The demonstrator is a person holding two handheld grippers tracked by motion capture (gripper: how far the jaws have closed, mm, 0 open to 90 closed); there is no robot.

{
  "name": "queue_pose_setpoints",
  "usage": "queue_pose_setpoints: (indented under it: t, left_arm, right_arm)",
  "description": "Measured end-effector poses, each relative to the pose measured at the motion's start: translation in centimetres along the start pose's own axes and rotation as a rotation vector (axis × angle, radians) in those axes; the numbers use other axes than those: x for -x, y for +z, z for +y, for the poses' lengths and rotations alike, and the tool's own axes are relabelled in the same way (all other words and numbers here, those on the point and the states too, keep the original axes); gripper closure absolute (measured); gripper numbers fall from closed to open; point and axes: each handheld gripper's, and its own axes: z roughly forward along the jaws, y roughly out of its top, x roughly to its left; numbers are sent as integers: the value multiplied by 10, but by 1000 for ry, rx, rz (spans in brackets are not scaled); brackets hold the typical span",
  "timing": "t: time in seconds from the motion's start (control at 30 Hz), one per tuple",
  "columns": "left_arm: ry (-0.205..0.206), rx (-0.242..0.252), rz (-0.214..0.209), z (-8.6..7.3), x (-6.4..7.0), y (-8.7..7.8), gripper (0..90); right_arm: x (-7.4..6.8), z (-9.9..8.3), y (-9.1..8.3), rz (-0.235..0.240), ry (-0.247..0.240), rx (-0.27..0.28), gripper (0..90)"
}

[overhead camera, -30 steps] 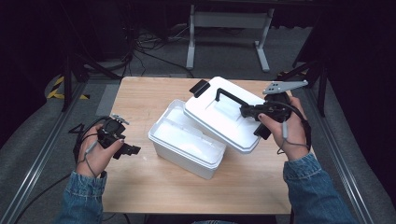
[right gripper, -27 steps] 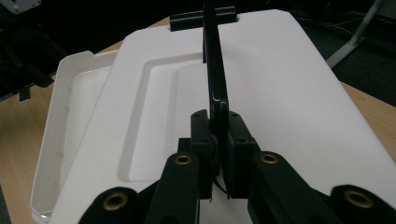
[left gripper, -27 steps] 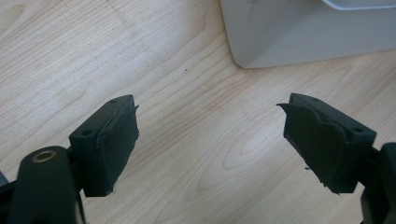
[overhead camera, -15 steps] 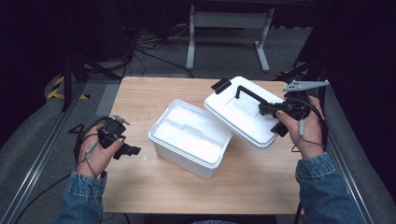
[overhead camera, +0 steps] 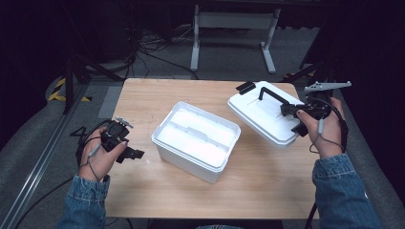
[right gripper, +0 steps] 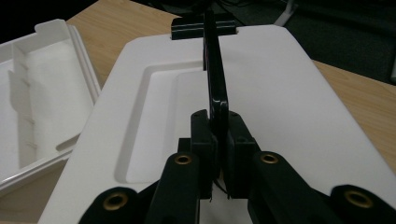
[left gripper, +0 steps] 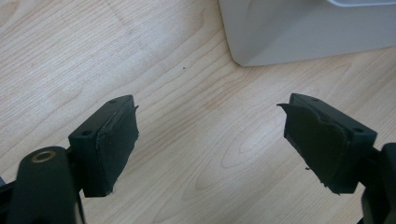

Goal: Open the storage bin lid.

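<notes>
On the table's right side, white lid (overhead camera: 267,114) long axis running near-right to far-left, black handle (right gripper: 215,79) (along that axis) clamped in right gripper (overhead camera: 292,110), beside open box (overhead camera: 197,139), left gripper (left gripper: 210,140) spread wide, empty.

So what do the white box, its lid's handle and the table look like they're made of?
Box: seemingly matte white plastic, with thin moulded walls and a divider inside. Handle on the lid: glossy black, probably plastic, clamped by the right gripper. Table: light wood grain, possibly laminate, smooth finish.
</notes>
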Motion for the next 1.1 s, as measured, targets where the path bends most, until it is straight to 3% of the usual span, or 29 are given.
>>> queue_pose_setpoints:
  t: [0.47,0.73,1.1]
  left_arm:
    - [-5,-2,-1,-1,-1,1,185]
    - [-6,-3,-1,0,-1,1,185]
    - [-1,-3,3,0,-1,2,185]
  right_arm:
    - [30,-23,29,-46,66,-91,848]
    - [38,-40,48,-50,89,-136,848]
    - [45,-57,64,-48,104,-154,848]
